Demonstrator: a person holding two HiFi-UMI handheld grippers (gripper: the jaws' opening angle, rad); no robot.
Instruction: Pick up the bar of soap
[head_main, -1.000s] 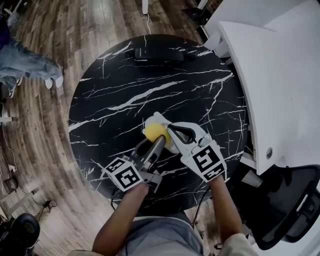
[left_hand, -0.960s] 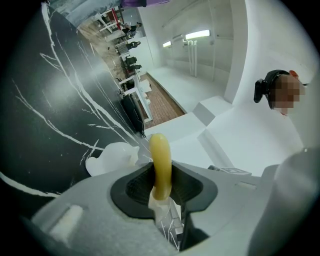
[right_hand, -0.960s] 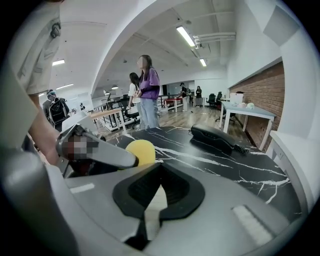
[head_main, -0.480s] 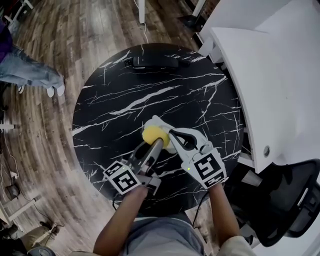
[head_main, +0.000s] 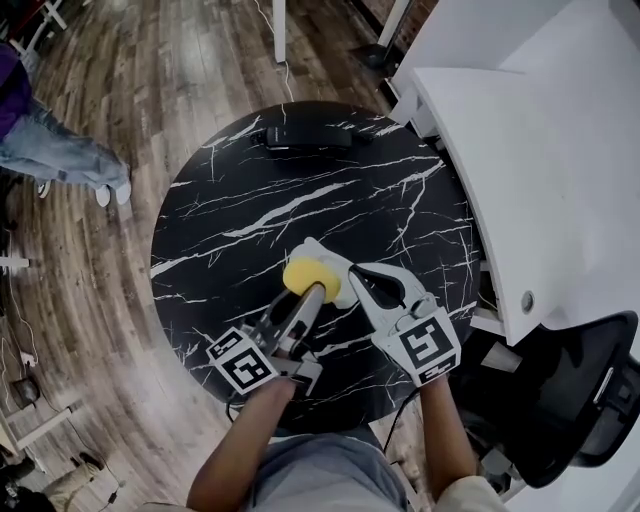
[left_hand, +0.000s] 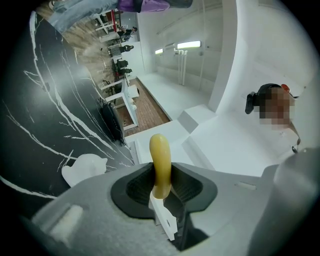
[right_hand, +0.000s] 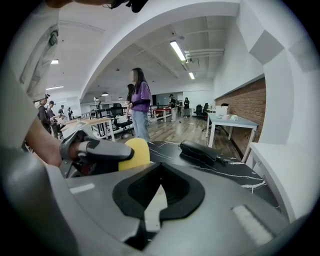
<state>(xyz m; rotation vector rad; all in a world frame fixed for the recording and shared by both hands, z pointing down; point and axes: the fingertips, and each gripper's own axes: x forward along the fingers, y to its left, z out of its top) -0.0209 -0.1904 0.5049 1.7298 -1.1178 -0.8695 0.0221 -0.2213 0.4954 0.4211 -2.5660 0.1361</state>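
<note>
The yellow bar of soap (head_main: 311, 275) is clamped on its flat sides by my left gripper (head_main: 311, 294), which is shut on it above the black marble table (head_main: 230, 200). In the left gripper view the soap (left_hand: 160, 155) stands edge-on between the pads, lifted off the white soap dish (left_hand: 84, 168). In the head view the dish (head_main: 337, 282) shows partly under the soap. My right gripper (head_main: 366, 276) is just right of the soap, open, with nothing between its fingers. From the right gripper view the soap (right_hand: 136, 152) and the left gripper's fingers (right_hand: 97, 151) show ahead to the left.
A black handset-like object (head_main: 305, 136) lies at the table's far edge, also in the right gripper view (right_hand: 199, 151). A white desk (head_main: 540, 150) stands close on the right and a black chair (head_main: 575, 400) at lower right. A person's legs (head_main: 55, 150) are at left.
My left gripper keeps its hold on the soap. Both grippers and the table sit slightly lower in the head view; the right gripper has edged a little right.
</note>
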